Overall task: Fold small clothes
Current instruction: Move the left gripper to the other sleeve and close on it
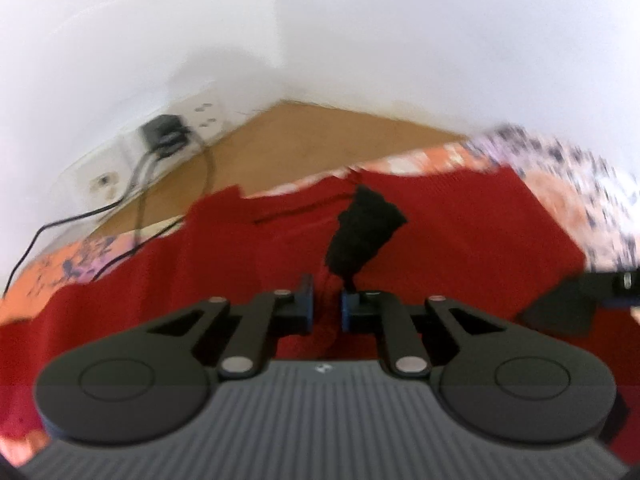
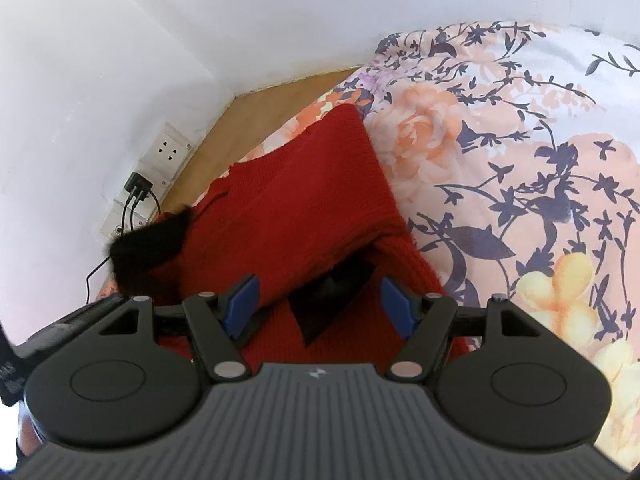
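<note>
Red knit garment, spread on the floral bed. Left wrist view: my left claw is narrowed to a slim gap with a dark strand at its right pad; black fur trim hangs just ahead. I cannot tell whether it truly grips.

Right wrist view: right claw gapes wide, empty, over a red fold running away from me; black patch between the pads. No containers.

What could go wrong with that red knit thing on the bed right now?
The left gripper is nearly closed next to the black fluffy pompom, so a pull might drag the red knit garment out of shape. The open right gripper hangs over a folded layer and might disturb it. Charger cables trail close by and could snag.
</note>
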Available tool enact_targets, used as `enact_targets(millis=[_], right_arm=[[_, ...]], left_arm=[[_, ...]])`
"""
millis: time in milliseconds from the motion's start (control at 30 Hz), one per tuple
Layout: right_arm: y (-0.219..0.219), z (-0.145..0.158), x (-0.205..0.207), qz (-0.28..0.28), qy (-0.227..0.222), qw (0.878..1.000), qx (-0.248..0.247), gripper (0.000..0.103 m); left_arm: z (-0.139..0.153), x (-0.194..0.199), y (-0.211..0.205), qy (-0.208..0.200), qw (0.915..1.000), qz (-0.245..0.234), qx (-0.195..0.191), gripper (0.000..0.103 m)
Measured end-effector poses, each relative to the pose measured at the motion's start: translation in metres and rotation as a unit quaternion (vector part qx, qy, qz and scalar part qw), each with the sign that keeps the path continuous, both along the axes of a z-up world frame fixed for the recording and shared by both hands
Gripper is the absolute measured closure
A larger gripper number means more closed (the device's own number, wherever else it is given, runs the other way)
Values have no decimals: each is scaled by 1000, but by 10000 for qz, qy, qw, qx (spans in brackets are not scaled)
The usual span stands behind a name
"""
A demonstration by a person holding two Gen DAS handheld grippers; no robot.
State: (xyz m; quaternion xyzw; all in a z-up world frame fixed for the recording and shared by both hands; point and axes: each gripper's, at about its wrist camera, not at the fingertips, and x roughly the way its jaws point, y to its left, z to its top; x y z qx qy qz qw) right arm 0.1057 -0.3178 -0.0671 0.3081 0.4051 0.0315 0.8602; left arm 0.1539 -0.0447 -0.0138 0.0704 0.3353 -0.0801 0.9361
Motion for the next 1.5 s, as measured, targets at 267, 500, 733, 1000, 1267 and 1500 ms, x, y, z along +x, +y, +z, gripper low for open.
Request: enact_targets(millis=[267, 500, 733, 1000, 1267, 1500], right_arm=[[0, 1, 4, 31, -159, 9999, 42, 29], [-1, 0, 12, 43, -211, 9997, 115, 29], [-1, 12, 20, 244, -287, 9992, -109, 29], [-11, 24, 69, 394, -531, 9942, -845, 29], [-30, -7, 135, 389, -358, 9926, -1092, 28], [-23, -23, 151, 732, -421, 9915, -995, 31]], left_arm=[[5, -3, 56, 76, 9932, 936, -681, 89], [-15, -15, 92, 551, 9847, 1341, -966, 75], [-12, -37, 110, 466, 9844, 1421, -929, 49], [-8, -8, 132, 267, 9798, 1546, -1240, 45], [-23, 24, 140, 254, 9775, 1520, -1438, 45], [-36, 31, 136, 394, 9774, 1452, -1486, 47]])
